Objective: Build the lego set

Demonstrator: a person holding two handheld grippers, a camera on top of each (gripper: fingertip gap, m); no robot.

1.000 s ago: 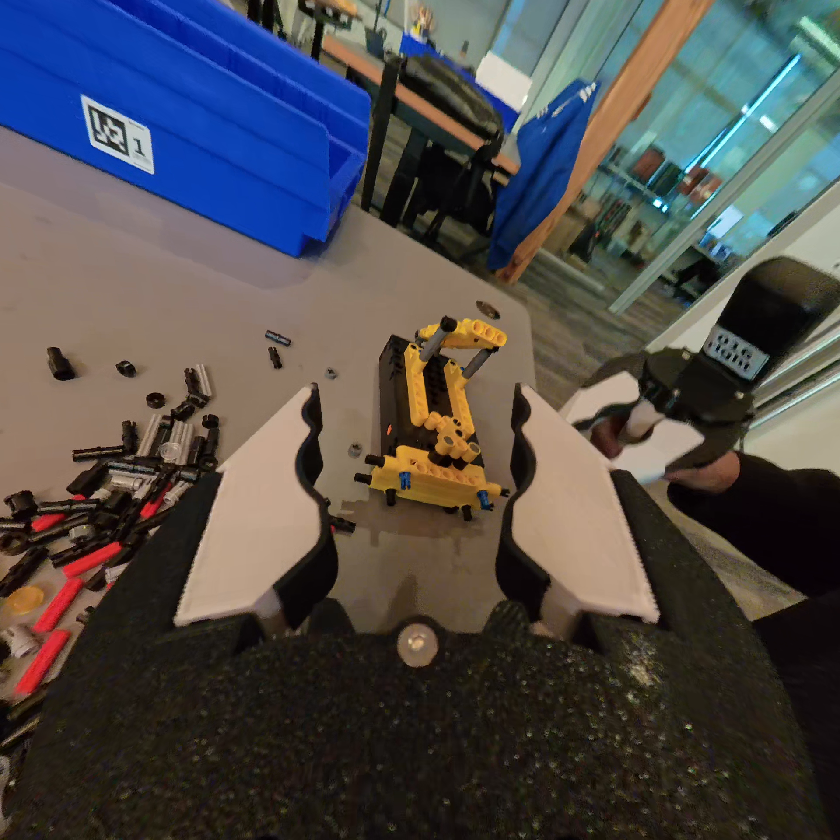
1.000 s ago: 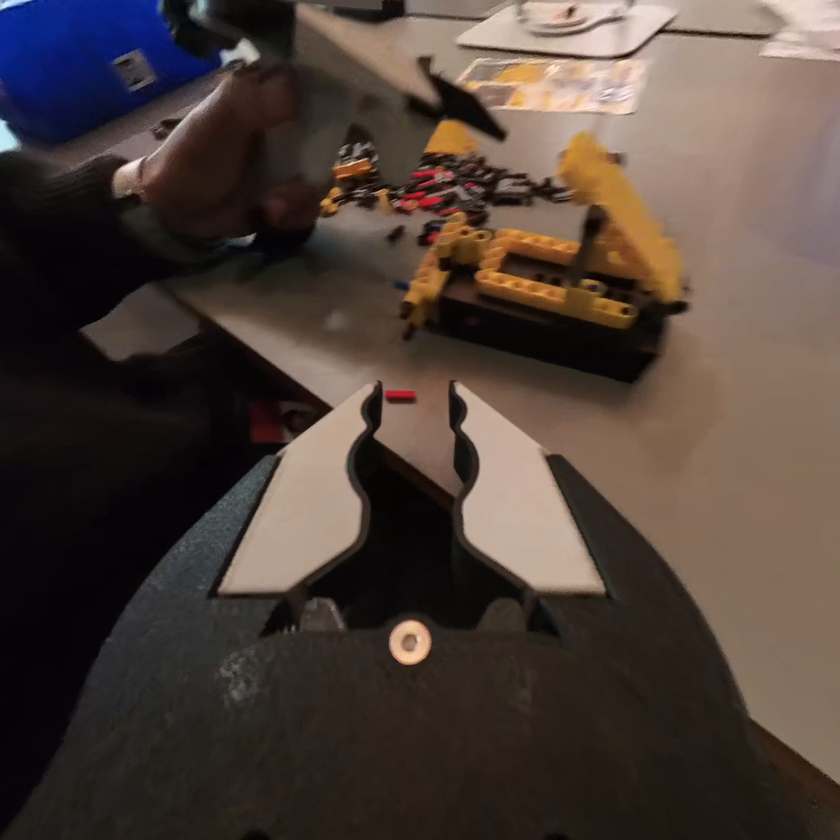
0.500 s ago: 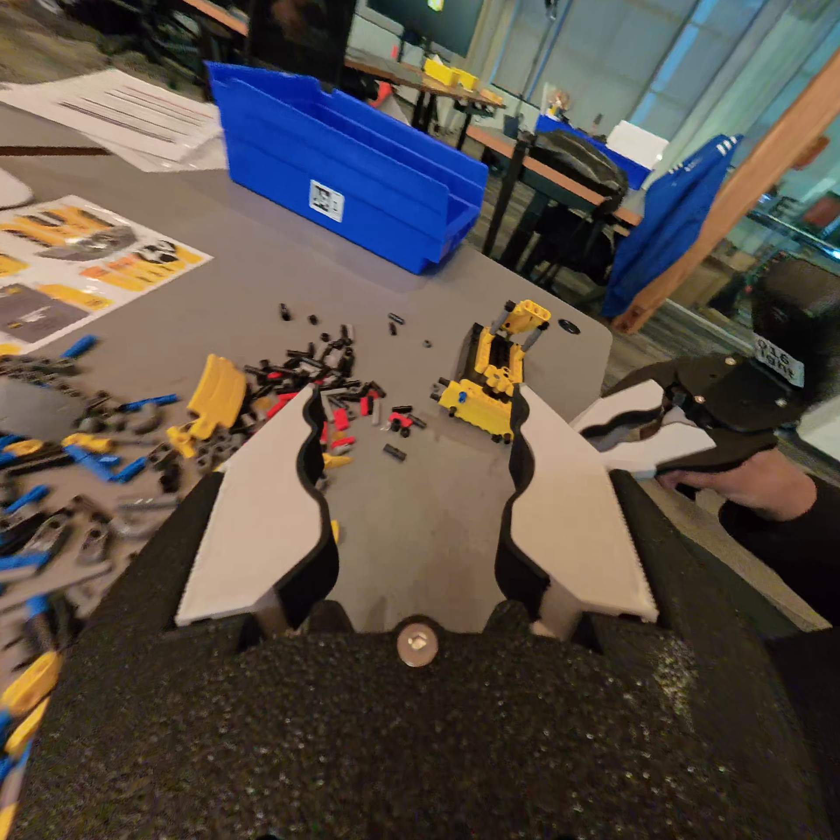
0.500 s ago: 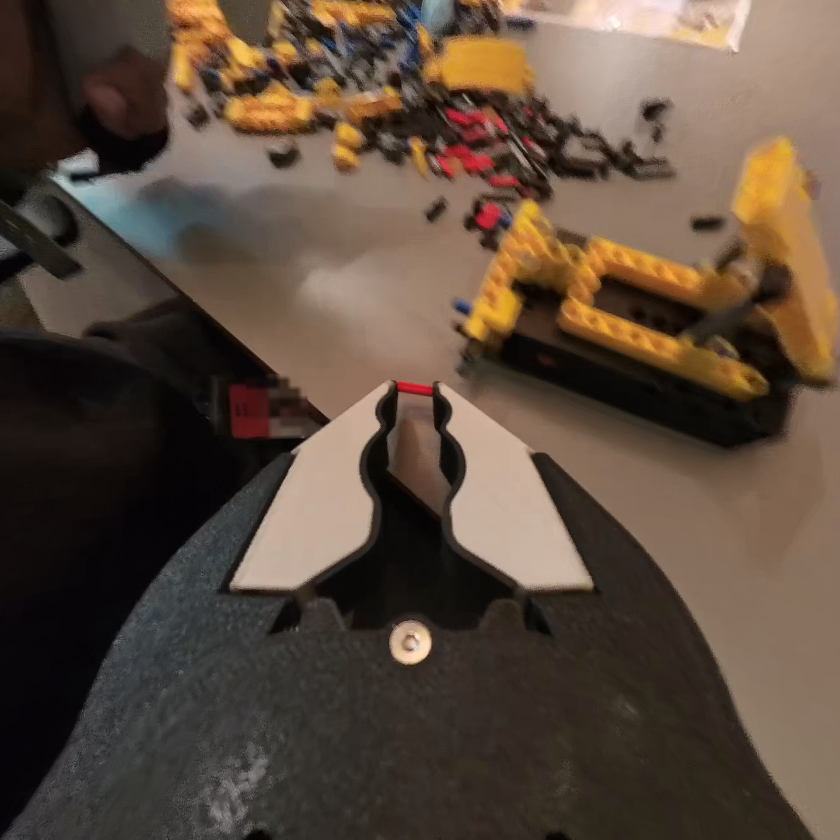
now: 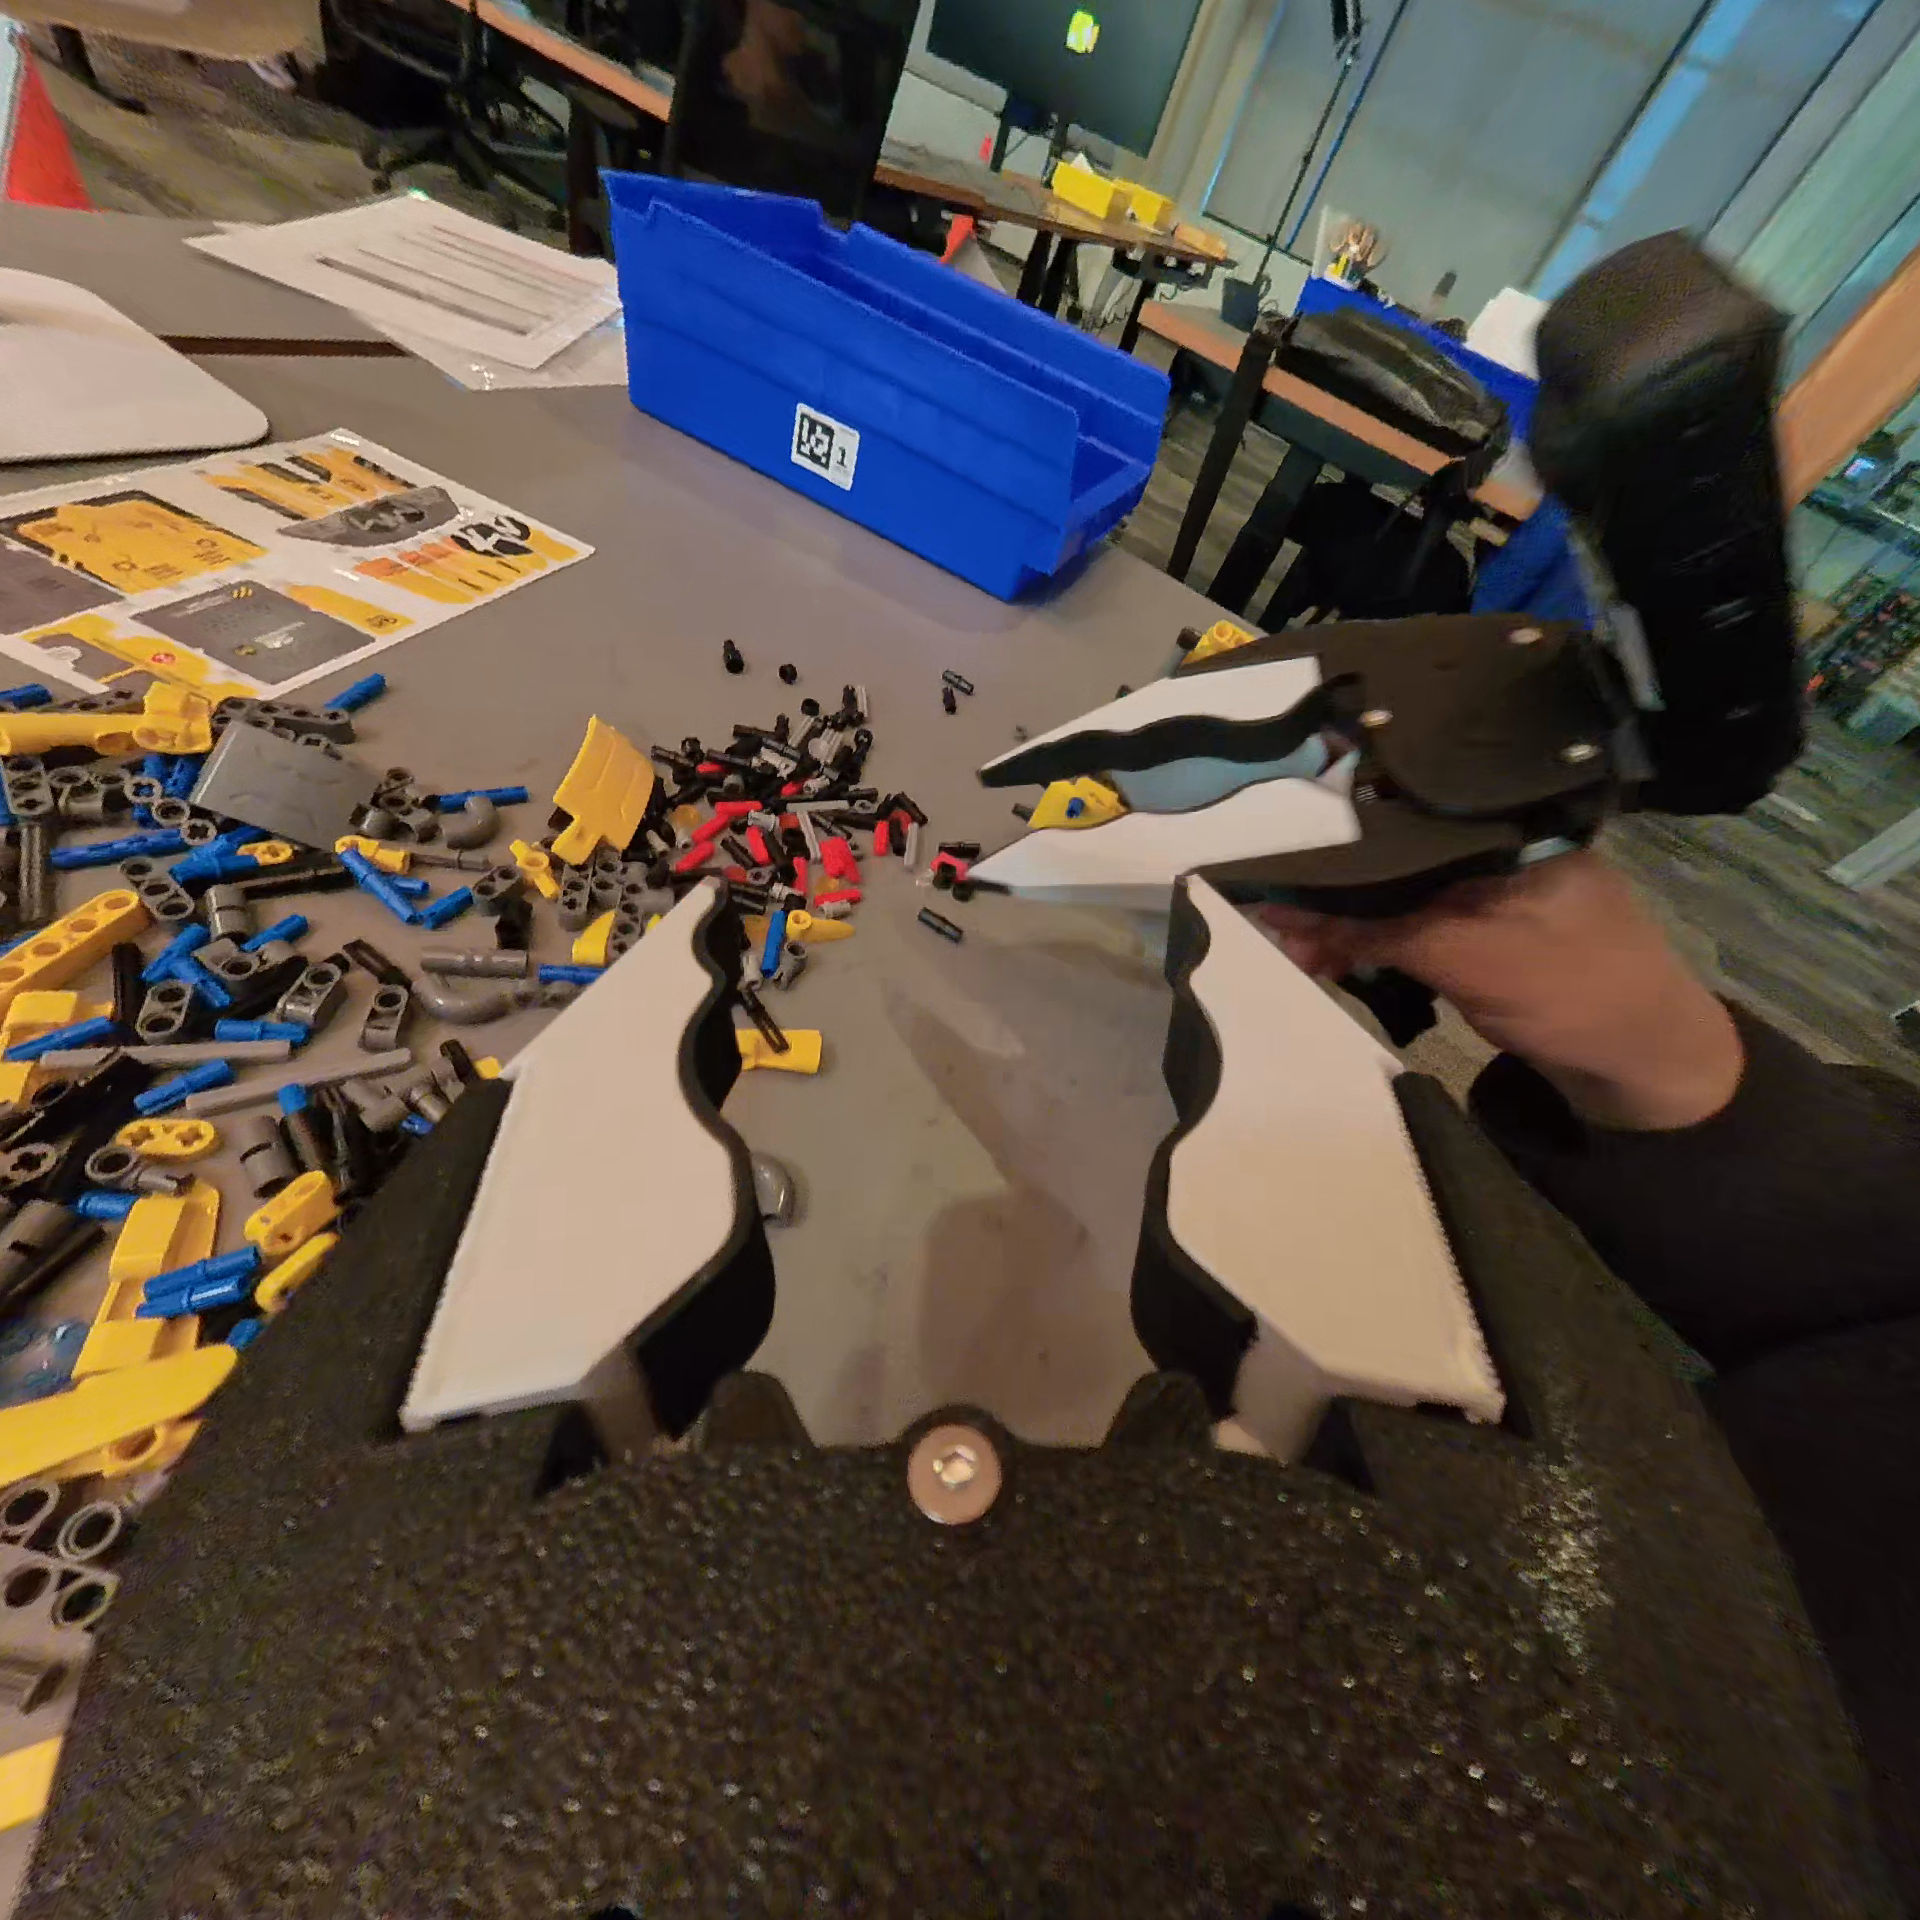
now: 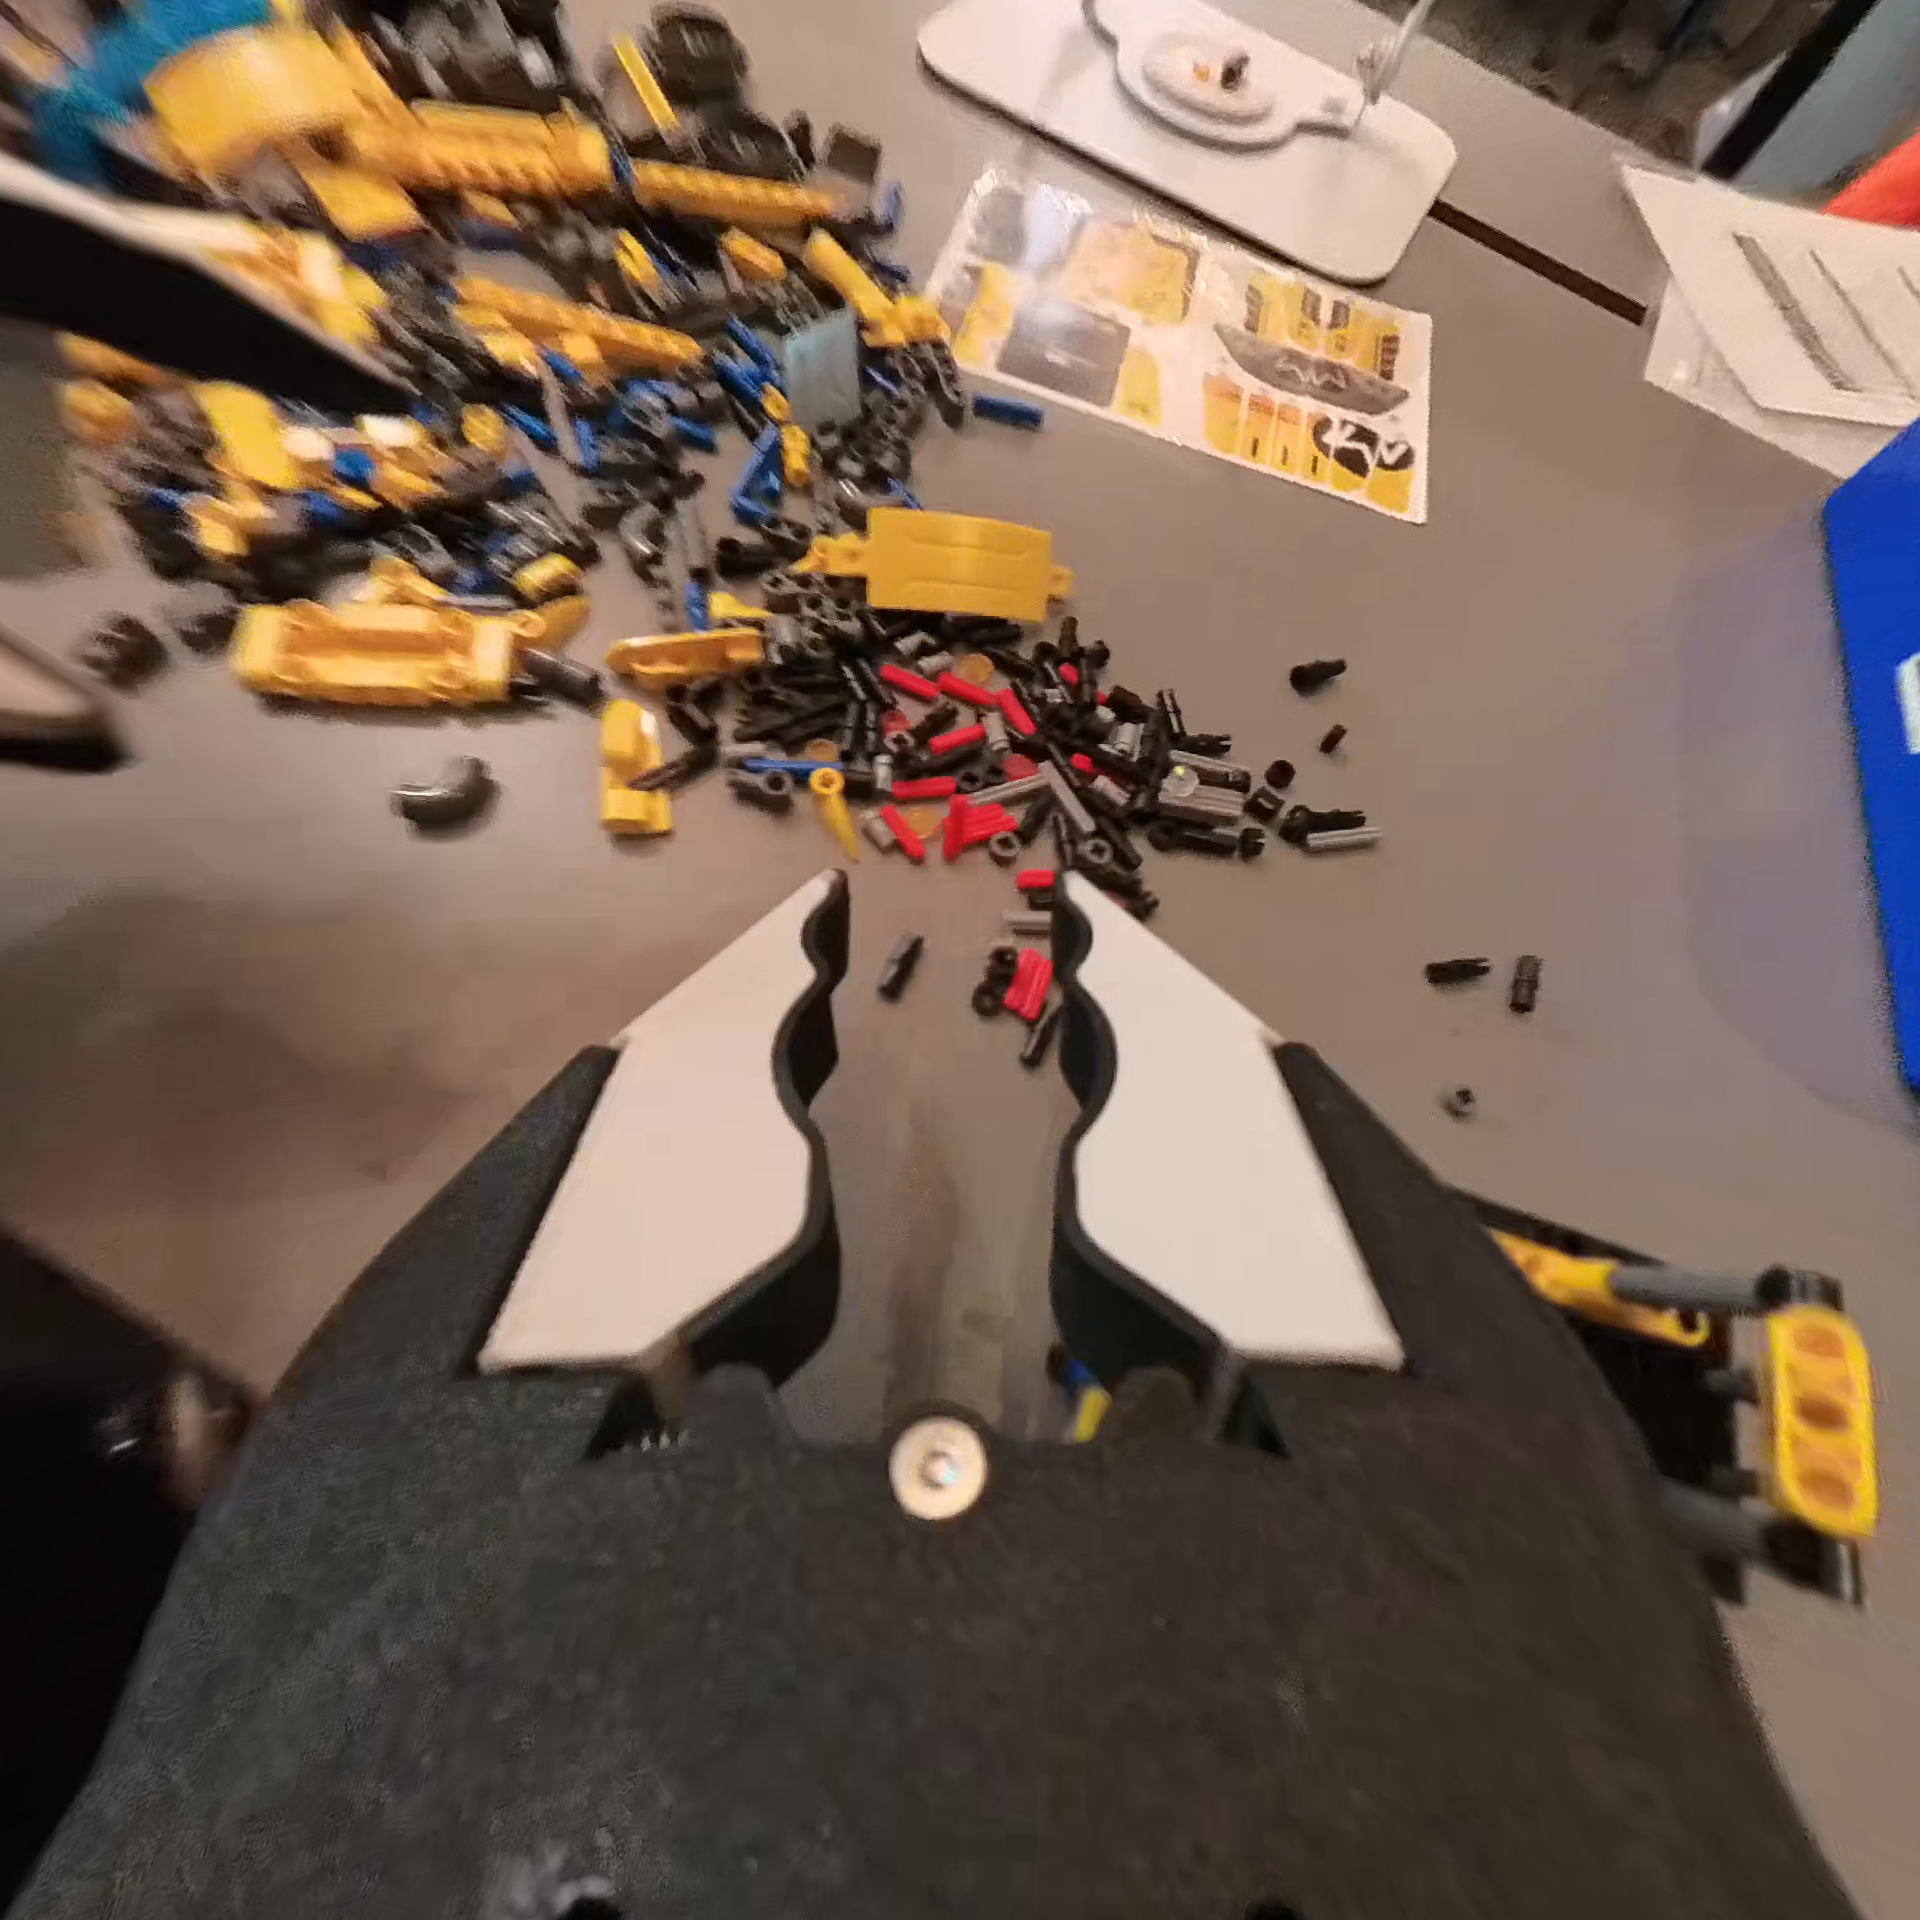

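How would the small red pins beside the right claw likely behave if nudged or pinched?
The red pins look short and round, so they would probably roll on the smooth grey table. They seem light, likely scattering when pushed. The open right claw may find them slippery.

In the right wrist view, motion blur is smearing the far-left heap of yellow and blue parts (image 6: 343,343) so that single pieces cannot be told apart, and a dark slanting shape (image 6: 177,301) crossing it is too blurred to identify. The yellow and black model (image 6: 1808,1423) at the near right is lying mostly hidden behind the right tongs' (image 6: 945,894) body. The blue bin (image 6: 1881,727) is being cut off by the right edge. In the left wrist view, the right tongs (image 5: 971,826) are covering most of the model, leaving only yellow scraps showing, and the left edge is cutting off the loose parts (image 5: 62,1039) on the worktop (image 5: 935,1143).
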